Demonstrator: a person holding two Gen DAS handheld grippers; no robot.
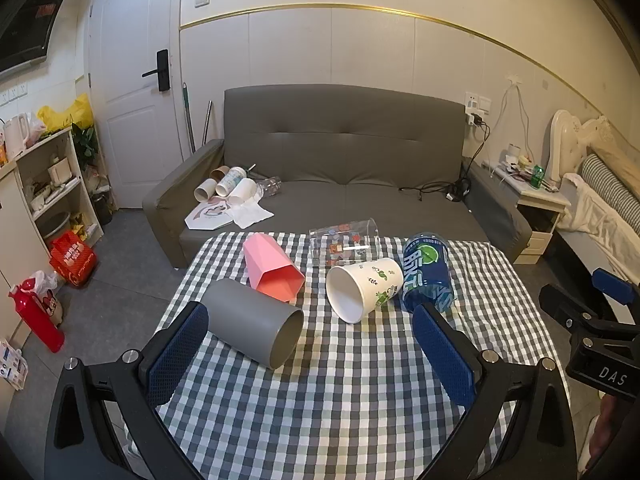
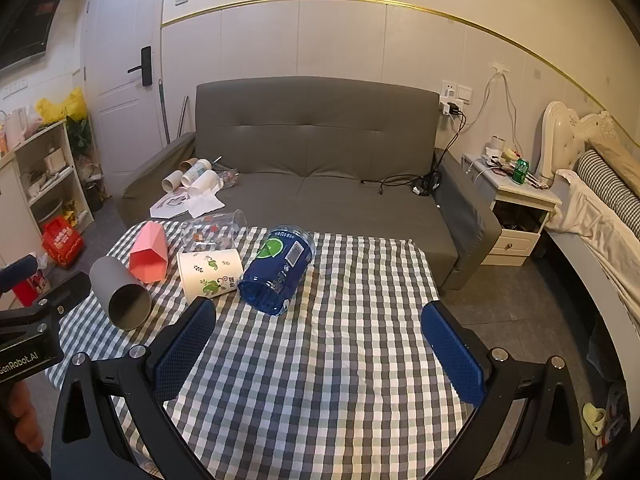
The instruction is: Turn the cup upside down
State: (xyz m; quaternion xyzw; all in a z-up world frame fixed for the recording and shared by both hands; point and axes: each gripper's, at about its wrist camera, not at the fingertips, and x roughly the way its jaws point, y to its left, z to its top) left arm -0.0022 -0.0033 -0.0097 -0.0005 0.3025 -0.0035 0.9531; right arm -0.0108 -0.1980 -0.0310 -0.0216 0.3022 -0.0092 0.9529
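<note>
Five cups lie on their sides on the checked cloth of the surface (image 1: 360, 400), grouped in the middle of the left wrist view and in the left-centre of the right wrist view. The grey cup (image 1: 256, 326) lies nearest the left claw (image 1: 310, 354), its open mouth turned toward the lower right of the frame, with its closed end just beside the left blue pad. Behind it, touching or nearly so, is the pink faceted cup (image 1: 272, 270). To the right of centre lies the white paper cup (image 1: 362, 288) with green leaf prints, mouth facing the camera, and the blue cup (image 1: 428, 272) rests against its right side. The clear cup (image 1: 346, 242) with small printed figures lies at the far edge of the surface, in front of the grey sofa (image 1: 340, 140). The left claw is spread wide and holds nothing. The right claw (image 2: 320, 354) is also spread wide and empty, hanging over bare cloth in the lower middle of its frame, with the blue cup (image 2: 278, 270) ahead of its left pad.
</note>
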